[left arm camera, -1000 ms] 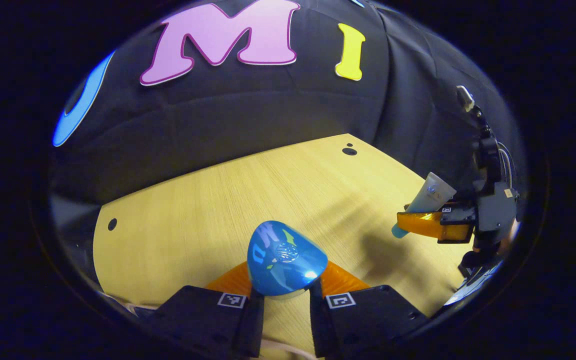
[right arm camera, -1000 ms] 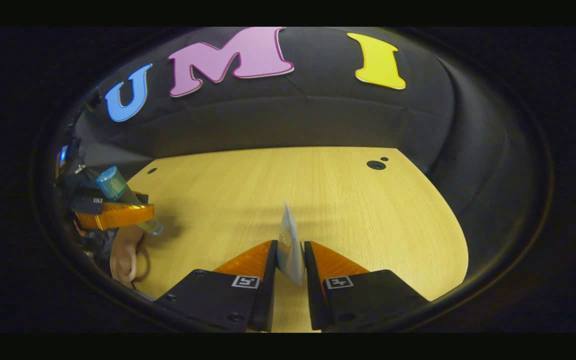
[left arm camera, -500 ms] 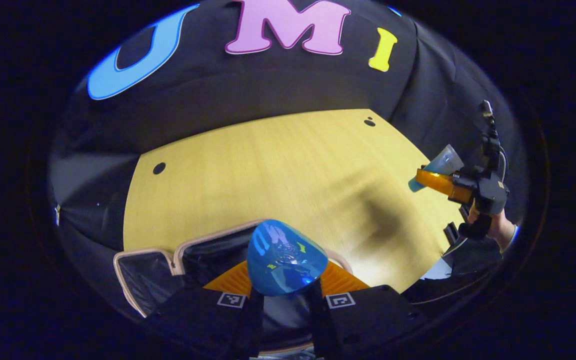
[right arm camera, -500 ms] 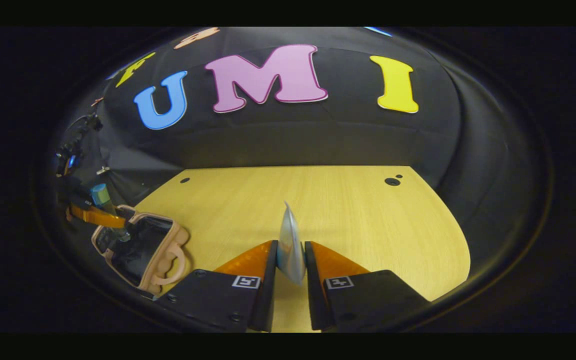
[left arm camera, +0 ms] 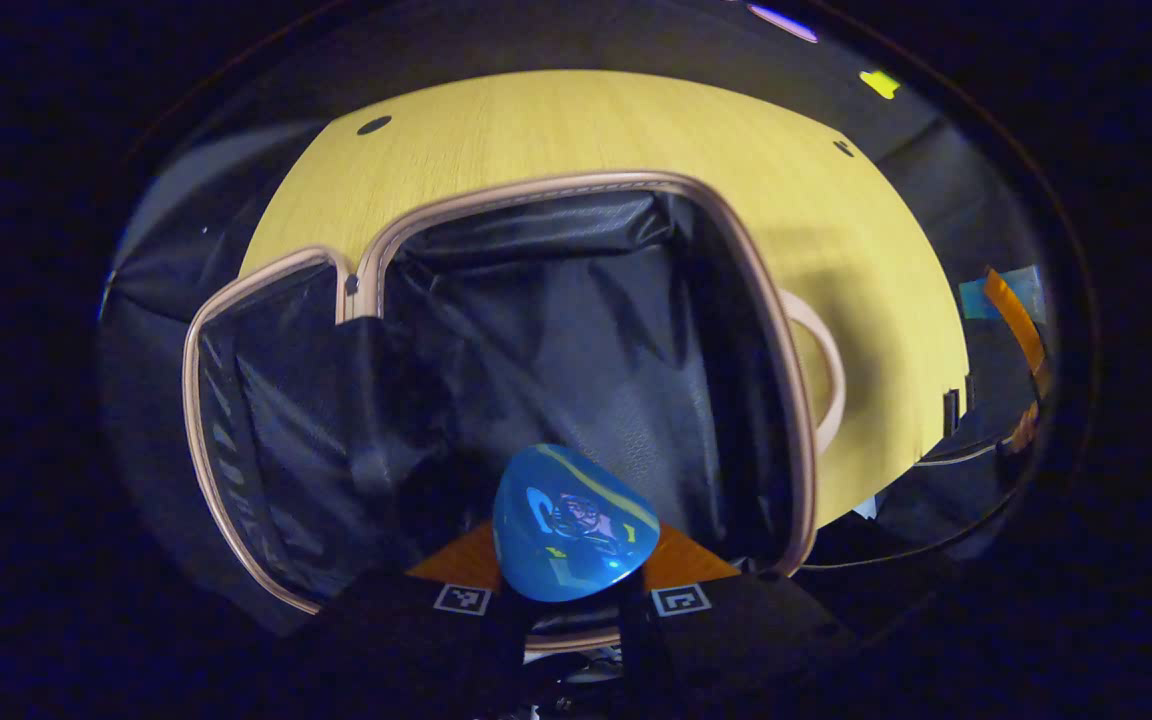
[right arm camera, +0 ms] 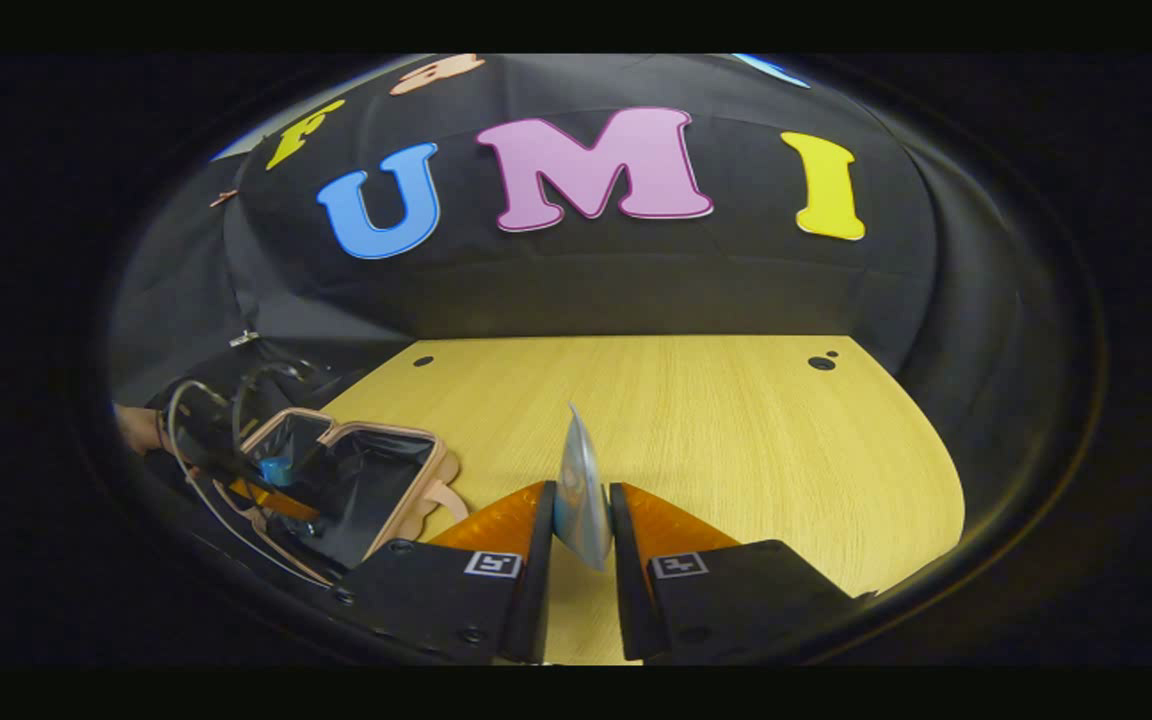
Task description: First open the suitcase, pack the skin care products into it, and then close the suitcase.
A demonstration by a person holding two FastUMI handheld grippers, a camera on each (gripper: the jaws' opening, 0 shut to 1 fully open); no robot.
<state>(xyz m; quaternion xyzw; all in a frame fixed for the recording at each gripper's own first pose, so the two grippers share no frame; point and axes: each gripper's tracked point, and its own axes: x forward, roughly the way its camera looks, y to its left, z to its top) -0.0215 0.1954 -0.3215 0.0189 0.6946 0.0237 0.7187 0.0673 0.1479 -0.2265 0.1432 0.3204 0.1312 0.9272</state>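
Note:
The suitcase [left arm camera: 798, 400] lies open on the wooden table, showing beige trim and black lining. My left gripper [left arm camera: 572, 565] hangs over its main compartment, shut on a bottle with a shiny blue cap [left arm camera: 574, 535]. In the right gripper view, that gripper [right arm camera: 271, 490] sits low over the suitcase [right arm camera: 428, 470] at the left, with the blue cap [right arm camera: 277, 468] showing. My right gripper [right arm camera: 581, 512] is above the bare table, shut on the flat crimped end of a pale tube [right arm camera: 579, 490]. The left gripper view has it at the far right [left arm camera: 1016, 320], with the tube [left arm camera: 976, 298] beside the suitcase.
The suitcase's smaller lid half [left arm camera: 236, 420] lies flat to the left, and its beige handle [left arm camera: 826, 370] points toward the right gripper. A hand [right arm camera: 136, 428] and cables [right arm camera: 206, 400] sit behind the suitcase. The table [right arm camera: 736, 440] has cable holes [right arm camera: 821, 363] near its back corners.
My left gripper has tipped down and moved over the open suitcase with the blue-capped bottle. The right gripper has drawn slightly back, still holding the tube.

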